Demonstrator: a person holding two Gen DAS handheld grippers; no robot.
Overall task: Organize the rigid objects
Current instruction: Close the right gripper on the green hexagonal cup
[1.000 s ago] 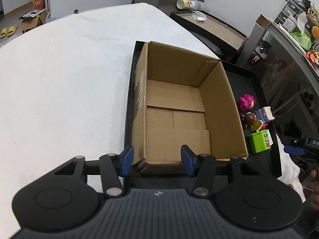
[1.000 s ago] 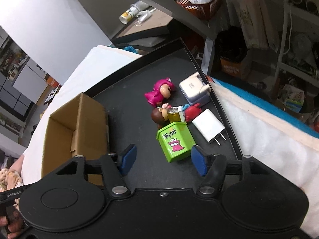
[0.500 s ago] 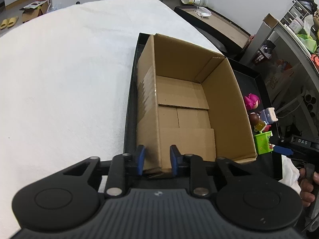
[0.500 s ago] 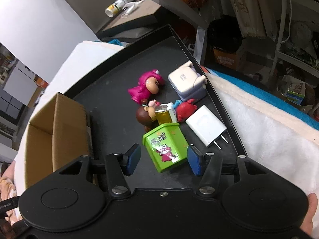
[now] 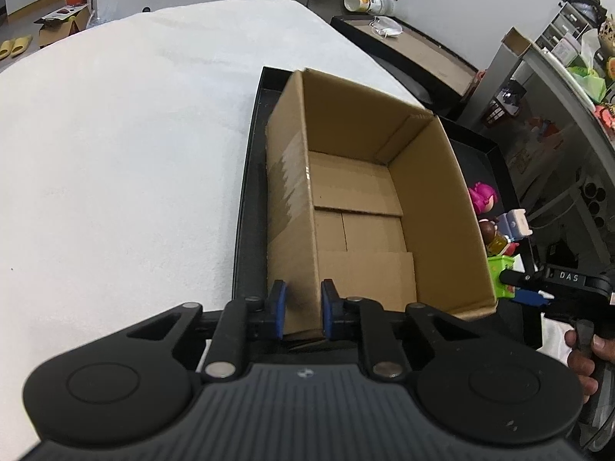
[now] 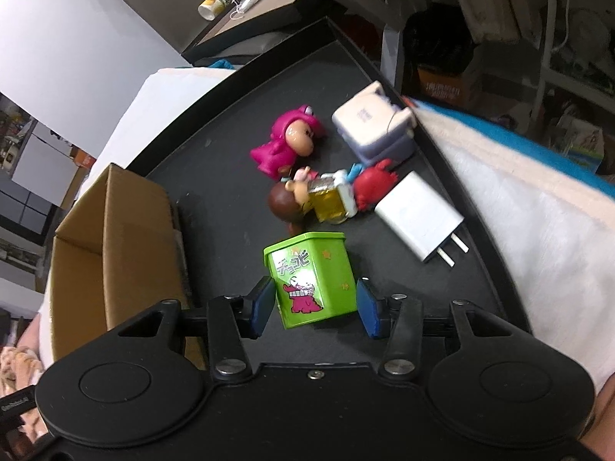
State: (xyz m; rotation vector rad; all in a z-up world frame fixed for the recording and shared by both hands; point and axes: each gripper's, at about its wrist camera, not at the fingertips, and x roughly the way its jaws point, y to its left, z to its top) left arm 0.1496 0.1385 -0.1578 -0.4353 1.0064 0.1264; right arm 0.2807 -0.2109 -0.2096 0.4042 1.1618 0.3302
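Left gripper (image 5: 301, 313) pinches the box (image 5: 369, 207) corner; right gripper (image 6: 313, 307) straddles the green tin (image 6: 311, 278), pads not quite touching; an off-centre squeeze could tip it into the figures (image 6: 303, 196)

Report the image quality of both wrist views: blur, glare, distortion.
Left wrist view: sharp, evenly lit; fisheye bends the cardboard box and the tray edge. Right wrist view: slightly soft, likely motion blur; glare spots on the green tin and the pink figure; straight edges curve strongly toward the frame border.
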